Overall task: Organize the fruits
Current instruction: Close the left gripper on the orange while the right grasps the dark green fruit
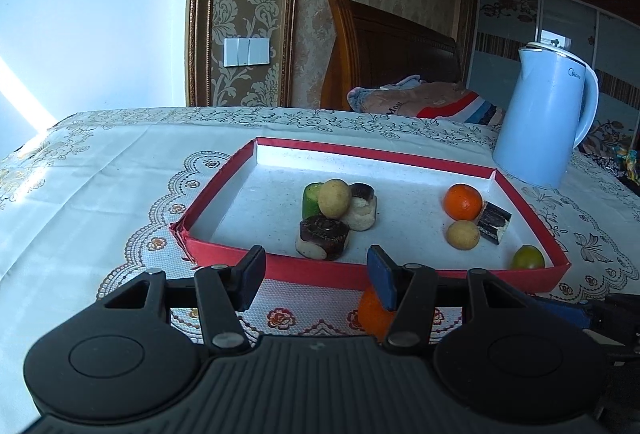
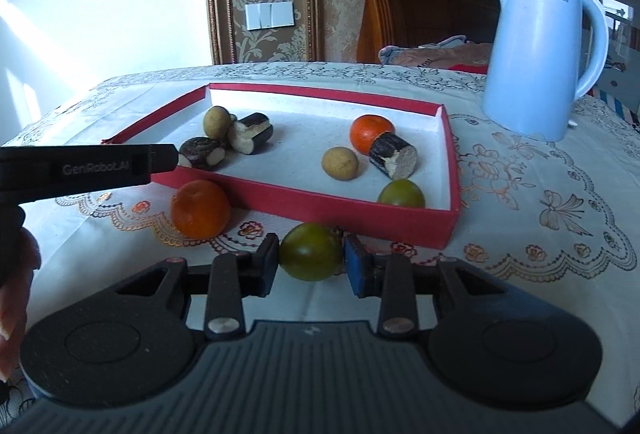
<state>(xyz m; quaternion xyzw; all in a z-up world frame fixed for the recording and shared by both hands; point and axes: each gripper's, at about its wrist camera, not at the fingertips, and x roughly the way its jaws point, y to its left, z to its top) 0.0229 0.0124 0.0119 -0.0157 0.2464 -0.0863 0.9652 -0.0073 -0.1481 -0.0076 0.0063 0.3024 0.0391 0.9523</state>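
A red-walled tray (image 1: 280, 270) (image 2: 320, 203) lies on the table. It holds an orange (image 1: 463, 201) (image 2: 370, 133), two tan round fruits (image 1: 335, 197) (image 1: 463, 234), a green fruit (image 1: 528, 258) (image 2: 401, 193), a green piece (image 1: 310, 201) and three dark sugarcane pieces (image 1: 323, 236). A second orange (image 2: 200, 209) (image 1: 374, 312) lies on the cloth before the tray. My left gripper (image 1: 316, 276) is open and empty, just short of the tray's near wall. My right gripper (image 2: 311, 264) is closed on a green fruit (image 2: 311, 252) in front of the tray.
A light blue kettle (image 1: 544, 113) (image 2: 540, 61) stands right of the tray's far corner. A floral lace cloth (image 1: 100, 193) covers the table. The left gripper's body (image 2: 80, 169) crosses the left of the right wrist view. A bed headboard (image 1: 384, 49) stands behind.
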